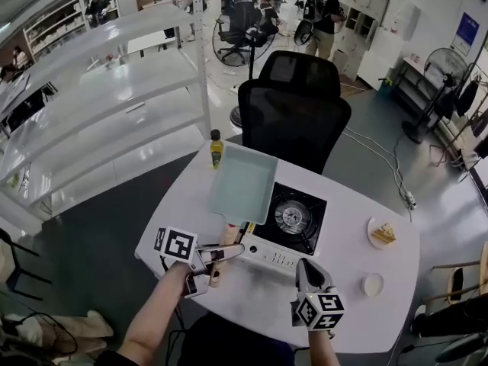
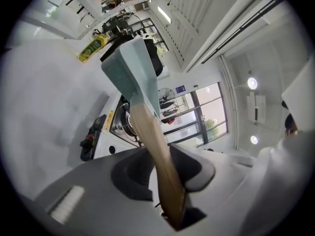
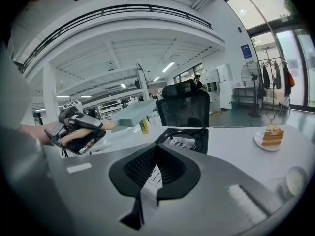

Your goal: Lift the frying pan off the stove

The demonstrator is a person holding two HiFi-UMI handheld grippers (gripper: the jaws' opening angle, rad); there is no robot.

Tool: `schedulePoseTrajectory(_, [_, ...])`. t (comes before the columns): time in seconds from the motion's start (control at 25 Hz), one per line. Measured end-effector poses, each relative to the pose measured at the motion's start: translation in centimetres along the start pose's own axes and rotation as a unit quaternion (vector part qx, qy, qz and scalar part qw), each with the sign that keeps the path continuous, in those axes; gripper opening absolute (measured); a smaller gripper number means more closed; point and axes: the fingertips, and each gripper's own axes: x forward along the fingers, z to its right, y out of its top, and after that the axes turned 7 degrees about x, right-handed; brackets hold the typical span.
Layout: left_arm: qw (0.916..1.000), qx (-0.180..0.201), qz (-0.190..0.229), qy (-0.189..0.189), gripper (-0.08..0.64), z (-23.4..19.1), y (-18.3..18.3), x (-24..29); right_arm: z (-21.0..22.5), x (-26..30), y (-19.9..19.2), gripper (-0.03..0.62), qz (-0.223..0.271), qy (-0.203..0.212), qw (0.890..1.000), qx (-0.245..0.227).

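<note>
Left tool [image 1: 226, 252] clenched on light wooden handle [image 1: 228, 237] of pale-teal square frying pan [image 1: 242, 183]. Pan held in air beyond tool tips, clear of burner, by left edge of black-and-white portable gas stove [image 1: 290, 227]. Right tool [image 1: 303, 267] pressed closed, empty, above white round tabletop [image 1: 358, 280] near stove front.

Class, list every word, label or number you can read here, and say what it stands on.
Nothing can be read for certain.
Bottle label: too small to read.
Stove sticker: blurred.
Blue wall sign: too small to read.
</note>
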Motion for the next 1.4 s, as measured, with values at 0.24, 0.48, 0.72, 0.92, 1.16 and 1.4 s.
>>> schedulePoseTrajectory(0.24, [0.9985, -0.011, 0.047, 0.025, 0.161, -0.4, -0.5, -4.3, -2.5, 1.3, 0.2, 0.005, -0.007, 0.03, 0.999, -0.015])
schedulePoseTrajectory(0.48, [0.9946, -0.022, 0.092, 0.045, 0.163, -0.3, -1.2, -8.2, -4.8, 2.4, 1.0, 0.005, -0.008, 0.057, 0.998, -0.027])
schedulePoseTrajectory(0.72, [0.9902, -0.019, 0.121, 0.068, 0.163, -0.3, -2.3, -11.2, -5.6, 3.3, 2.0, 0.004, -0.002, 0.07, 0.997, -0.035])
schedulePoseTrajectory(0.92, [0.9876, -0.019, 0.137, 0.073, 0.163, -0.1, -3.3, -12.5, -5.1, 3.6, 2.8, 0.005, 0.007, 0.065, 0.997, -0.038])
schedulePoseTrajectory(1.16, [0.9861, -0.025, 0.145, 0.076, 0.163, 0.0, -4.5, -13.1, -4.5, 3.3, 3.4, 0.005, 0.016, 0.054, 0.997, -0.046])
schedulePoseTrajectory(1.4, [0.9835, -0.042, 0.159, 0.075, 0.164, -0.2, -5.0, -12.7, -3.7, 2.5, 4.0, 0.003, 0.031, 0.047, 0.997, -0.051])
